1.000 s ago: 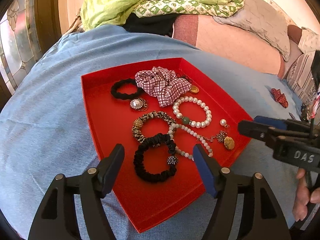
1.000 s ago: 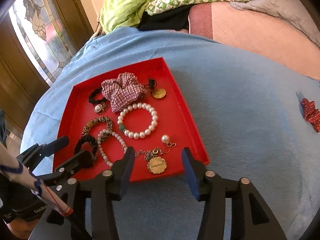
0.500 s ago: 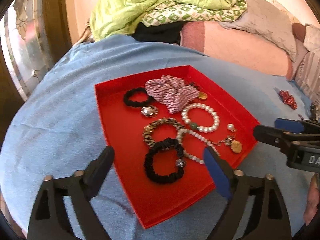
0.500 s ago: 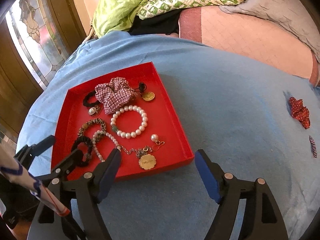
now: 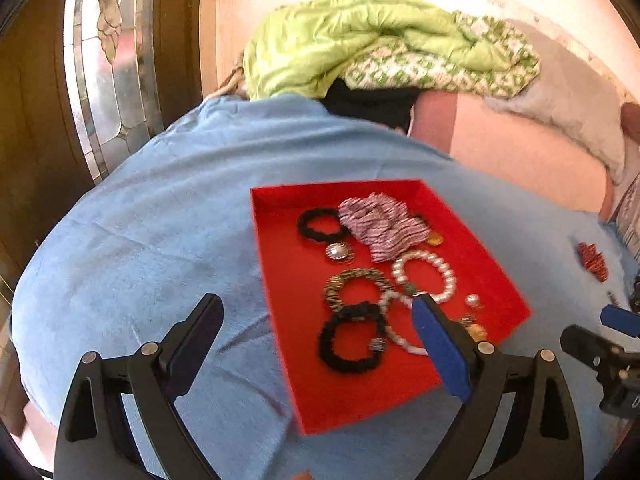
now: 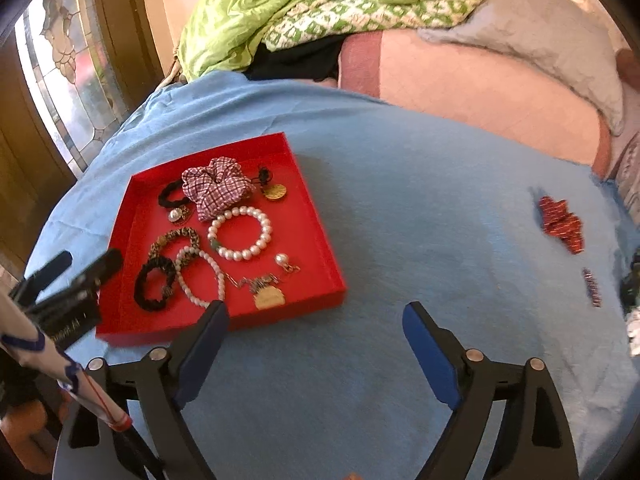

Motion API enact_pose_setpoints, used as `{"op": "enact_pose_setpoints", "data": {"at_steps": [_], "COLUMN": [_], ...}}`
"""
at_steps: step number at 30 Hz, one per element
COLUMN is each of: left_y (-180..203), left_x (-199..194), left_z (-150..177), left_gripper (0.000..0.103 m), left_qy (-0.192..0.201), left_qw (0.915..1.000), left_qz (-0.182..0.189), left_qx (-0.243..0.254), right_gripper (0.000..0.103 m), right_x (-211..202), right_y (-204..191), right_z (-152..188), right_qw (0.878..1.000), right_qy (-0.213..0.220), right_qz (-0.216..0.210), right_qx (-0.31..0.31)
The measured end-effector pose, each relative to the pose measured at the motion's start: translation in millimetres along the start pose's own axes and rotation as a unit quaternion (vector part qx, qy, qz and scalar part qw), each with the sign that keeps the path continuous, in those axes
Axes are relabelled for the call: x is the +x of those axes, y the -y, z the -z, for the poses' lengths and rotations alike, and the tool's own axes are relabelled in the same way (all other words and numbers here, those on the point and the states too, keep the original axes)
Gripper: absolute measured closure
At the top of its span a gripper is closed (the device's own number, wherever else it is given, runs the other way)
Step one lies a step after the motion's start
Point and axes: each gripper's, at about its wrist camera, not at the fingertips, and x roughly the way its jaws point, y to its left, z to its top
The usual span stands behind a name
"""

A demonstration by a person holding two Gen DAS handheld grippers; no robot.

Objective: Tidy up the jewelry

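Observation:
A red tray (image 5: 288, 292) (image 6: 312, 236) lies on a blue cloth. It holds a plaid scrunchie (image 5: 380, 224) (image 6: 216, 188), a pearl bracelet (image 5: 424, 276) (image 6: 240, 234), a black scrunchie (image 5: 352, 338) (image 6: 154, 284), a leopard band (image 5: 352, 284), a pearl strand (image 6: 200, 276), a gold pendant (image 6: 269, 298) and other pieces. My left gripper (image 5: 316, 344) is open and empty above the tray's near left edge. My right gripper (image 6: 316, 344) is open and empty over the cloth, right of the tray. A red bow (image 6: 560, 224) (image 5: 592, 260) and a small clip (image 6: 592, 286) lie on the cloth at far right.
A green quilt (image 6: 320, 4) and pillows (image 6: 540, 28) are piled on a pink bed behind the cloth. A stained-glass door (image 5: 108, 60) stands at left. The left gripper's tip (image 6: 68, 280) shows at the left edge of the right wrist view.
Both grippers have pulled back and up from the tray and opened wider. The left one has shifted left, the right one has shifted right over the bare cloth.

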Motion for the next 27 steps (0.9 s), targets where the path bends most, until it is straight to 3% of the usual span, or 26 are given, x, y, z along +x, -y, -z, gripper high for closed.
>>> {"op": "enact_pose_setpoints", "data": {"at_steps": [5,10,13,20,27], "left_y": [16.1,30.9,38.0,52.4,66.4], "left_x": [-46.7,-95.0,-121.8,-167.5,-171.3], "left_z": [18.4,39.5,57.4,93.5,106.5], "left_gripper": [0.006,0.003,0.002,0.002,0.002], "left_qy": [0.035,0.081,0.107,0.130,0.100], "left_qw": [0.9993,0.9956,0.9918,0.9894,0.9897], "left_qz": [0.001,-0.035,-0.068,-0.063,-0.074], "left_qx": [0.009,0.031,0.018,0.019,0.071], "right_gripper": [0.006,0.005,0.004,0.001,0.000], "right_x": [-42.7,-87.1,-107.9,-148.5,-150.5], "right_y": [15.2,33.1,37.7,38.2,35.1], "right_z": [20.4,52.4,70.4,117.1,151.3], "right_qw": [0.999,0.996,0.994,0.987,0.986], "right_qy": [0.032,0.067,0.089,0.139,0.161], "right_qz": [0.028,0.047,0.057,0.062,0.017], "right_qx": [-0.015,-0.027,-0.037,-0.053,-0.046]}}
